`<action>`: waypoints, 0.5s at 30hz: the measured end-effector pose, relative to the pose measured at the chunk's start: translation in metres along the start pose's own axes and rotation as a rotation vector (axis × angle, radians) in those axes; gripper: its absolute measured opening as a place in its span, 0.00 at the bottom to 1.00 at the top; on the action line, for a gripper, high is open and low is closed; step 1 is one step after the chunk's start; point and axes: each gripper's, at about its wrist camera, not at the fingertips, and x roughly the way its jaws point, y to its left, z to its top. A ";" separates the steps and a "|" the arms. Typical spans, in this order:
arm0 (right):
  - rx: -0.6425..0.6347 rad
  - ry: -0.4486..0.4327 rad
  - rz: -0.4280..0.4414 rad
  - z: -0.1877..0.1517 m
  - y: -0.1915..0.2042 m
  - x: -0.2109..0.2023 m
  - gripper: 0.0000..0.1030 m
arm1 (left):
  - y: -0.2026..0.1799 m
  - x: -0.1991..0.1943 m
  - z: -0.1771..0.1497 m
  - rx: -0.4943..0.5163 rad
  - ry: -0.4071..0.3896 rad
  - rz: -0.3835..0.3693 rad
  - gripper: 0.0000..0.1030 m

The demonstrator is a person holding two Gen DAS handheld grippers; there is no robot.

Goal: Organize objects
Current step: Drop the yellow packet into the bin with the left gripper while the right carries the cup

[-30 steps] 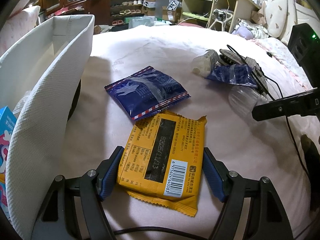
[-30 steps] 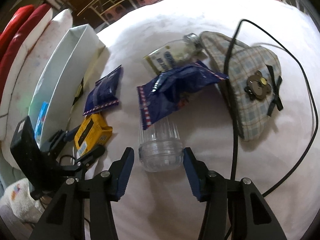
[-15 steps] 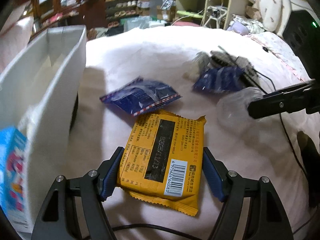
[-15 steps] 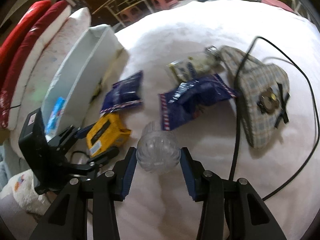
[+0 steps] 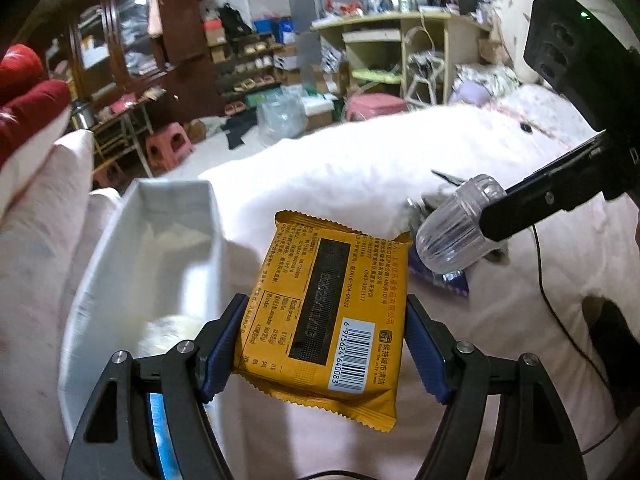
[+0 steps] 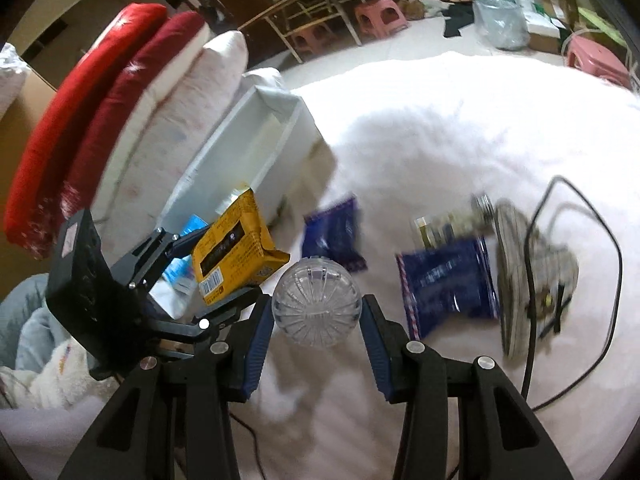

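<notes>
Both grippers are loaded and up off the bed (image 6: 460, 128) right now. The left gripper (image 5: 324, 344) is clamped on the yellow packet (image 5: 328, 312) by its side edges, holding it in the air just beside the white bin (image 5: 132, 264). The right gripper (image 6: 316, 320) is pinched on a clear ribbed jar (image 6: 317, 301), close to the packet and a bit further from the bin. Looks to me like both are headed for that bin, which already has a blue box (image 6: 188, 252) in it. What worries me: the packet is soft and only squeezed at its edges, so it could buckle and slide out if the hand swings fast. The jar is slick round plastic held across its curve, so a small tilt might let it squirt out and roll off the bed. The two grippers are also crowded together near the bin's opening, so they could bump each other. Still left on the bed: two blue packets (image 6: 336, 232), a small bottle (image 6: 448, 226), a plaid pouch (image 6: 532, 276) and a black cable (image 6: 616, 264).
</notes>
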 end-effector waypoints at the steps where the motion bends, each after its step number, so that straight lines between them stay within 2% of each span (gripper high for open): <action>1: -0.004 -0.003 0.007 0.006 0.004 -0.003 0.41 | 0.005 -0.003 0.003 -0.011 -0.007 0.009 0.72; 11: 0.017 0.006 0.088 0.075 0.058 0.011 0.41 | 0.057 -0.027 0.017 -0.140 -0.017 0.128 0.72; 15: -0.012 0.010 0.019 0.097 0.080 0.030 0.41 | 0.080 -0.023 0.012 -0.219 0.016 0.161 0.72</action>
